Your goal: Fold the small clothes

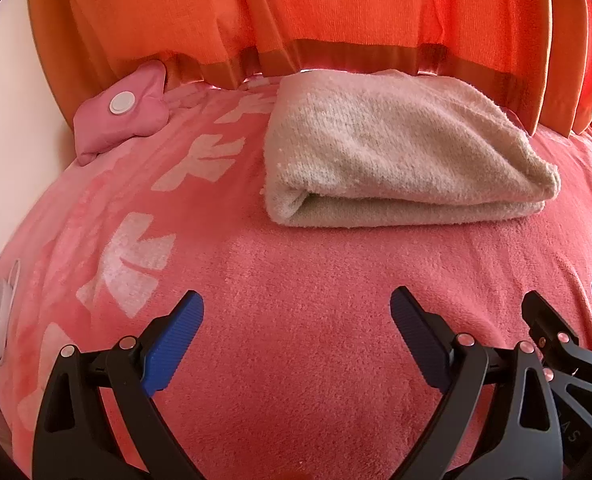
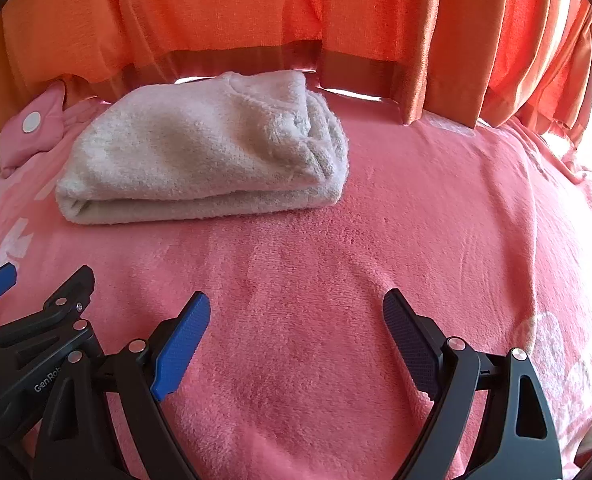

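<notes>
pink blanket (image 1: 316, 280), folded towel (image 1: 396, 152) (far edge), bare foreground

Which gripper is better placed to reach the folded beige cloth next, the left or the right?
Probably the left gripper: the folded cloth lies almost straight ahead of it. For the right gripper, it sits off to the left. Both are open.

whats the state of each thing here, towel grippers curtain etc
towel: folded in layers, lying flat on the blanket, nothing touching it
left gripper: open, empty, short of the towel
right gripper: open, empty, short of the towel
blanket: spread out, mostly smooth
curtain: drawn, hem hanging just behind the towel
pink pouch: lying at the blanket's far left corner
</notes>
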`<state>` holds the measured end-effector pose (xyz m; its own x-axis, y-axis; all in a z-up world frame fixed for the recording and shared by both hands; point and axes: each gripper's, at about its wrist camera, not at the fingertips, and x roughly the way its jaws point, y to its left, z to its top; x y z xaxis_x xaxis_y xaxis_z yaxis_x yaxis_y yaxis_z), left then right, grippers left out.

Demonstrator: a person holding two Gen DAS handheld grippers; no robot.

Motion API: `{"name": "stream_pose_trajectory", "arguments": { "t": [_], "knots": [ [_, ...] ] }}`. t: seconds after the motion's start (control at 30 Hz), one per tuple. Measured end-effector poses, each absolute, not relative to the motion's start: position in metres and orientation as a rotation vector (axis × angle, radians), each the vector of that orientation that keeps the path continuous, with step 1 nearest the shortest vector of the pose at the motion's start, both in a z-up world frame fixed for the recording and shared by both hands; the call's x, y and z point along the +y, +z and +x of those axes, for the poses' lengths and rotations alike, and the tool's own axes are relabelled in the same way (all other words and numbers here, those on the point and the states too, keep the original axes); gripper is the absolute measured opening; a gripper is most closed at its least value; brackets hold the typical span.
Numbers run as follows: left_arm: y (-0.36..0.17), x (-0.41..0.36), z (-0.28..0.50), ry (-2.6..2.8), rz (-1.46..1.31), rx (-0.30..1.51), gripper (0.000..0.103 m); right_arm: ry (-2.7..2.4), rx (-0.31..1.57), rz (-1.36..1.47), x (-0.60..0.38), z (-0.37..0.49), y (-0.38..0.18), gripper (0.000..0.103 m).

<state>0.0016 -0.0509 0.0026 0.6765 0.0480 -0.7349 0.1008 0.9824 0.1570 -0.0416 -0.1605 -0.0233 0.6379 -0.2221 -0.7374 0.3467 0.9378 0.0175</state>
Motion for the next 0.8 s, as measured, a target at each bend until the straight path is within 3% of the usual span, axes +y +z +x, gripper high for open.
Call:
{"name": "stream_pose_trajectory", "arguments": {
  "t": [0.8],
  "knots": [
    [-0.0009, -0.0497, 0.0017, -0.032, 0.175, 0.840, 0.091, -0.340, 0.825, 0.169, -0.1590, -0.0408, -0.0250, 0.086]
  ]
}}
